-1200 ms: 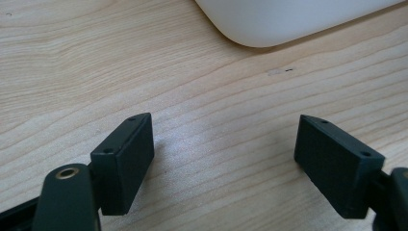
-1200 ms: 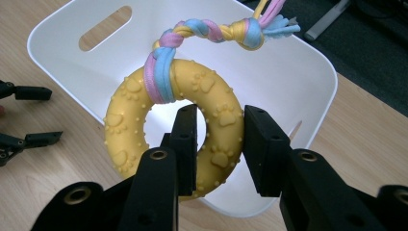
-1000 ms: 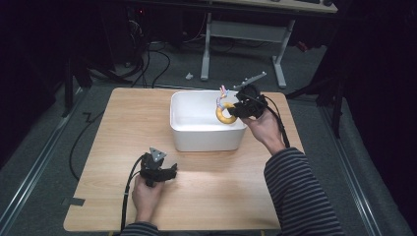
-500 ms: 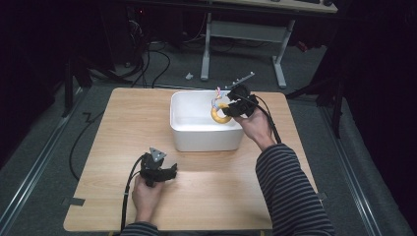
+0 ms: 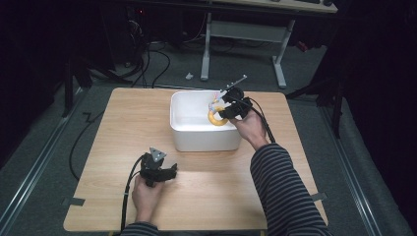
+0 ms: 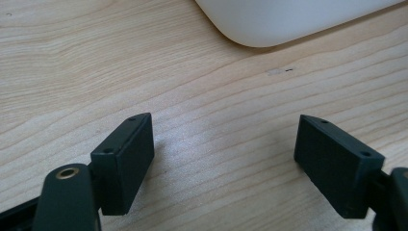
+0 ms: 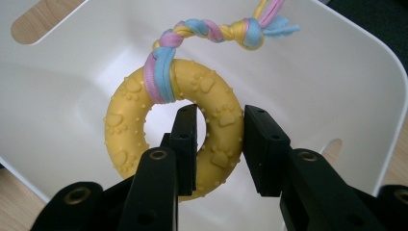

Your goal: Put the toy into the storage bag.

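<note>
Right gripper (image 7: 219,144) clamped on the rim of a yellow ring toy (image 7: 173,130), one jaw through its hole, holding it above the inside of the white bin (image 5: 196,135) at the bin's right side; a pink-blue-yellow braided rope (image 7: 216,31) is tied to the ring's top. Left gripper (image 6: 223,159) sits on the wooden table (image 5: 123,123) near-left of the bin, jaws spread wide with nothing between.

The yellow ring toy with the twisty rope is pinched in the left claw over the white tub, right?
Not quite. The right claw pinches the yellow ring toy over the white tub, as the right gripper view shows. The left claw sits open over the table.
</note>
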A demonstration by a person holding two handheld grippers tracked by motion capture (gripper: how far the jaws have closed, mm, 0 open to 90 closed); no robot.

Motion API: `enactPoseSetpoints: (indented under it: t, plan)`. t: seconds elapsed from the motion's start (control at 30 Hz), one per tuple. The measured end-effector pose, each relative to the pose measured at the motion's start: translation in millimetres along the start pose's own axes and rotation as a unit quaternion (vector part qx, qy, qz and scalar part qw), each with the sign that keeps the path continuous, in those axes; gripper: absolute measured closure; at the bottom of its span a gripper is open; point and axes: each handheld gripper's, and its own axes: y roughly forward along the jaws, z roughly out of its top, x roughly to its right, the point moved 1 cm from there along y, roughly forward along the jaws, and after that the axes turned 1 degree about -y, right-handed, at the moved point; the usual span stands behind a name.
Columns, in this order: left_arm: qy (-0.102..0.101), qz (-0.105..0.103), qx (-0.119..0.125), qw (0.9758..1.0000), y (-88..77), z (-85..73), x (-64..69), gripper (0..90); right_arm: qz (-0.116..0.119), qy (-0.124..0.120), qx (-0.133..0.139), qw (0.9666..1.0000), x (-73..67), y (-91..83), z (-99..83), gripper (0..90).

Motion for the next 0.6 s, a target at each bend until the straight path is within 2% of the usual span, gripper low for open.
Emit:
enactPoseSetpoints:
  t: [0.6]
  plan:
    - [0.000,-0.001,0.000,1.0000,-0.2,-0.2,0.1,22.0,0.006,-0.006,-0.024,0.9997,-3.7,12.4,-5.4,67.7]
